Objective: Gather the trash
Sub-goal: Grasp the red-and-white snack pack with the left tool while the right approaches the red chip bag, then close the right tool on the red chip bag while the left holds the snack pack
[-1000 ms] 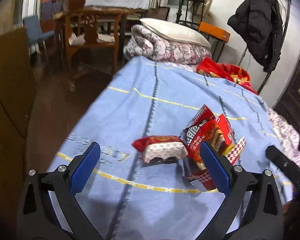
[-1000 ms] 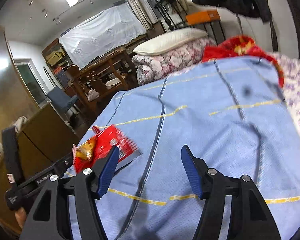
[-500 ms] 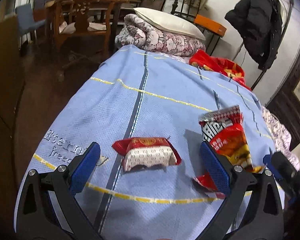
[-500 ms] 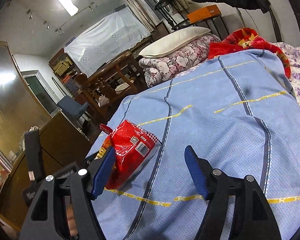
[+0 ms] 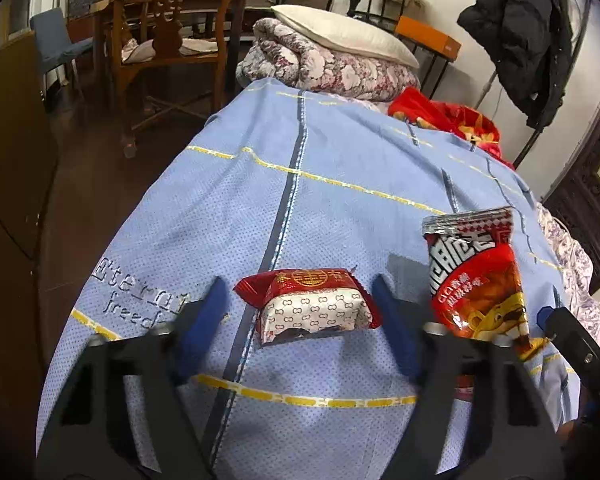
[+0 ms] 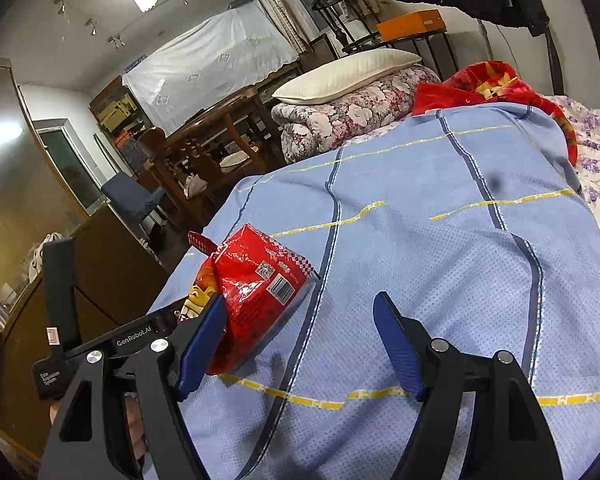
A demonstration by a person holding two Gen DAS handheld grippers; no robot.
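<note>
Small packet: a red-topped wrapper with a white patterned lower half, laid on the blue bedspread near its close edge, between the two blue pads of the left gripper.
Left gripper: its jaws have just been closing around the small packet; a sliver of bedspread is seen beside the left pad, the right pad is at the wrapper's edge, and firm contact cannot be made out.
Red snack bag: propped up just right of the small packet, against the left gripper's right arm.
Right gripper: held wide apart over bare bedspread, its jaws have just been opening; nothing is gripped, and the red snack bag is just beside its left pad.
Behind: a folded floral quilt topped by a pillow is seen at the far end.
</note>
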